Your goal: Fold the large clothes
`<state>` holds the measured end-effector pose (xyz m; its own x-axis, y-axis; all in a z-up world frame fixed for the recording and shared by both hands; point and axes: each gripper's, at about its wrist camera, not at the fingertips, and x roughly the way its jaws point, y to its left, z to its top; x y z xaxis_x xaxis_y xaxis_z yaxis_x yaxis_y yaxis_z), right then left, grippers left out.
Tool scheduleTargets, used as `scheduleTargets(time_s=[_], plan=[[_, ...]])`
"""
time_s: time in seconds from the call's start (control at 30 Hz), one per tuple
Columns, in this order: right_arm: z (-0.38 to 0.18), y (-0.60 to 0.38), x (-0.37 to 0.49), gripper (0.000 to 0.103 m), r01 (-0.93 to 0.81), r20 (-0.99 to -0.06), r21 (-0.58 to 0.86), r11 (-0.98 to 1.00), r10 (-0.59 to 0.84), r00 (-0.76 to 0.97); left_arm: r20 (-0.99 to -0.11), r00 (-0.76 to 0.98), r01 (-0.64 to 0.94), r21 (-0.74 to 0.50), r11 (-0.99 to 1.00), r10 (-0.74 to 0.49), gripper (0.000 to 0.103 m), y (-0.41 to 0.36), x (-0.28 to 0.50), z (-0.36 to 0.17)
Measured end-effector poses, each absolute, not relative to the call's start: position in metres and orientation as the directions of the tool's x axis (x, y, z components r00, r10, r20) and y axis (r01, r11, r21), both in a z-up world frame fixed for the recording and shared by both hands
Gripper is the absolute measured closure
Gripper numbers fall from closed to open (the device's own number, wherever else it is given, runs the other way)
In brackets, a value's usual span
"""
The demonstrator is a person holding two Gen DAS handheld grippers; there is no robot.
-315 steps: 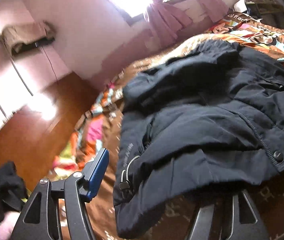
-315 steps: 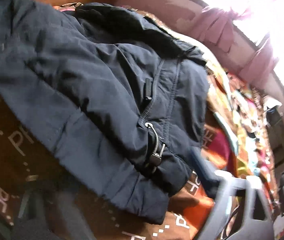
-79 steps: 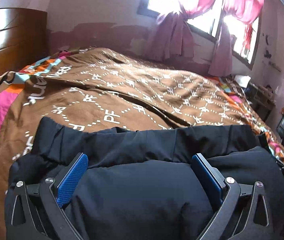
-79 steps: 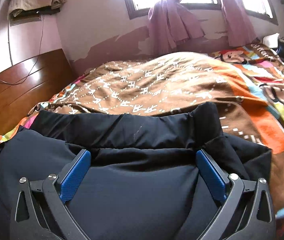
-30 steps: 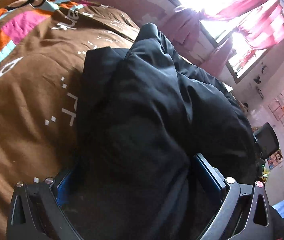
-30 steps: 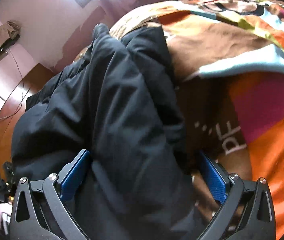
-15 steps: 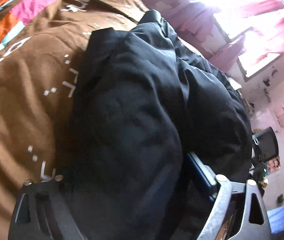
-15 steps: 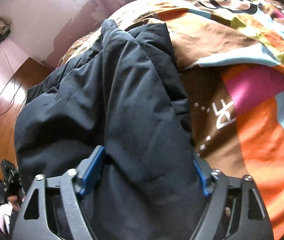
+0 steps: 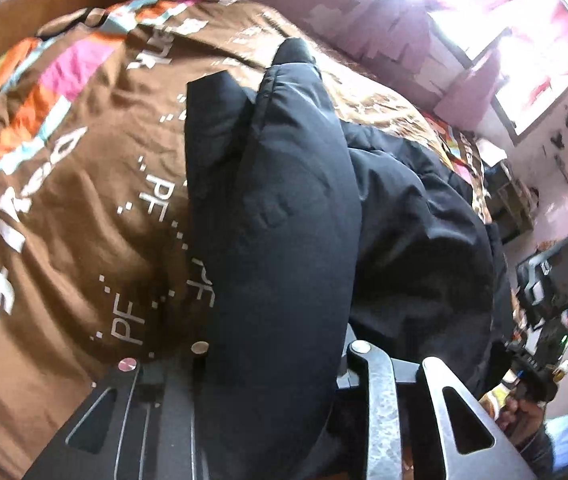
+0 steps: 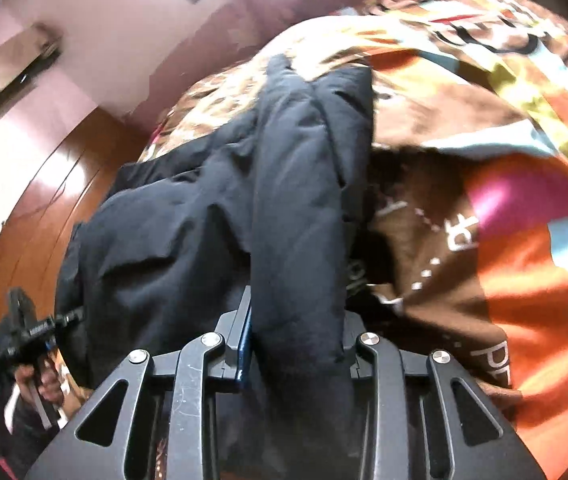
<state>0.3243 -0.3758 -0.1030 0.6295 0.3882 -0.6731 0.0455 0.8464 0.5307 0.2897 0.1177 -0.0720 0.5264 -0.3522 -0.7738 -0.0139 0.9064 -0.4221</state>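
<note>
Jaws closing on both grippers, each pinching a thick fold of a dark navy padded jacket [image 9: 284,208] over a bed: the left gripper [image 9: 271,364] has a bulging roll of the fabric squeezed between its two black fingers, the cloth filling the whole gap and spilling over the pads so that neither pad shows in the left wrist view, while the right gripper [image 10: 296,344] clamps a similar ridge of the same jacket [image 10: 296,208], with the edge of one blue pad [image 10: 245,344] visible pressed against the cloth on the left of the fold. From each grip the jacket runs away as a raised ridge towards the far end of the bed, its remaining bulk lying bunched to one side on a brown bedspread [image 9: 83,216] printed with white letters and patches of orange, pink and pale blue. Seen from the right wrist view, the other hand [image 10: 43,384] grasps its gripper handle at the lower left beside a wooden headboard [image 10: 43,208]; pink curtains [image 9: 524,52] hang at a bright window [image 9: 540,92] behind the bed in the left wrist view
</note>
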Motion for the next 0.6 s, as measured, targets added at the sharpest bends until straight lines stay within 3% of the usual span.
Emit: scheduleTargets(time_s=[0.17, 0.33, 0.6], plan=[[-0.107, -0.378, 0.328, 0.072, 0.069, -0.697, 0.523, 0.85, 0.379, 0.609, -0.79, 0.518, -0.017, -0.393, 0.919, -0.328, 0.075, 0.119, 0.288, -0.069], [-0.09, -0.376, 0.332, 0.085, 0.06, -0.681, 0.532, 0.845, 0.385, 0.624, -0.795, 0.515, -0.06, -0.407, 0.911, -0.321, 0.081, 0.118, 0.291, -0.053], [0.0, -0.369, 0.332, 0.09, -0.09, -0.552, 0.537, 0.839, 0.43, 0.715, -0.706, 0.65, 0.007, -0.365, 0.931, -0.282, 0.084, 0.115, 0.277, 0.028]])
